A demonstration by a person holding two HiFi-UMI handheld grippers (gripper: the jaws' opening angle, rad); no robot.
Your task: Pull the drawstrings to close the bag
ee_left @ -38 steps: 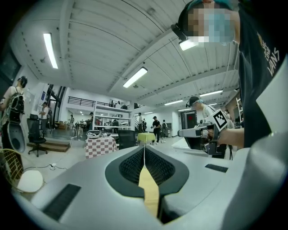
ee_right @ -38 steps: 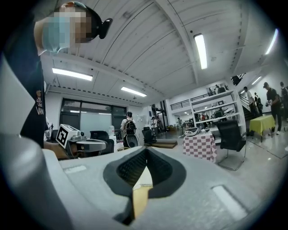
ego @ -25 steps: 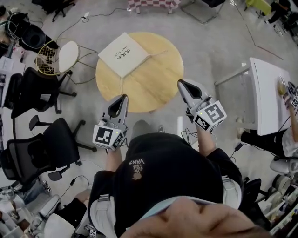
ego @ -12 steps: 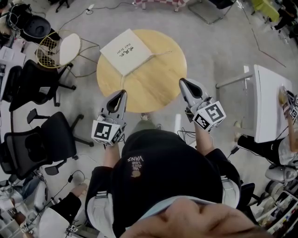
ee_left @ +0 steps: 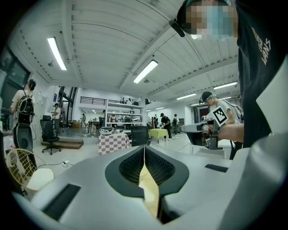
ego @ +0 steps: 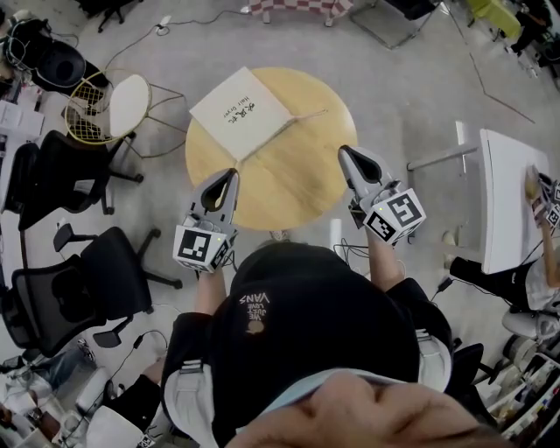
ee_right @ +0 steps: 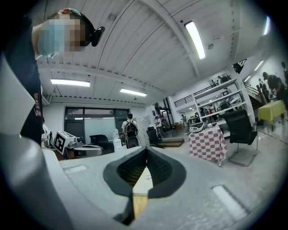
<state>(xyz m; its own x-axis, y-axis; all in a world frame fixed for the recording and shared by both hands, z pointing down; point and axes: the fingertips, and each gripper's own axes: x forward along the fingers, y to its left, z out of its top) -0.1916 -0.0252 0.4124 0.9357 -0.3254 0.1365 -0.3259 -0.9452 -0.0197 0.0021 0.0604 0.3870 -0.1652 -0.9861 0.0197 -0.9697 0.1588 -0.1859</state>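
Observation:
A flat cream drawstring bag [ego: 241,114] with dark print lies on the far left part of a round wooden table [ego: 293,179]. One thin drawstring [ego: 306,115] trails from the bag to the right. My left gripper [ego: 231,174] is held over the table's near left edge, shut and empty. My right gripper [ego: 344,151] hovers over the near right edge, also shut and empty. Both are well short of the bag. In the left gripper view the left gripper [ee_left: 144,148] shows its jaws pressed together, and the right gripper [ee_right: 146,151] shows the same in the right gripper view.
Black office chairs [ego: 109,276] stand on the left. A wire chair with a white cushion [ego: 114,103] is beside the table. A white desk [ego: 507,197] stands at the right and a checkered table [ego: 289,7] at the far edge. Cables lie on the floor.
The table and bag have slid slightly lower and right in the head view as the person came closer. Both grippers stay shut and now reach over the table's near edge.

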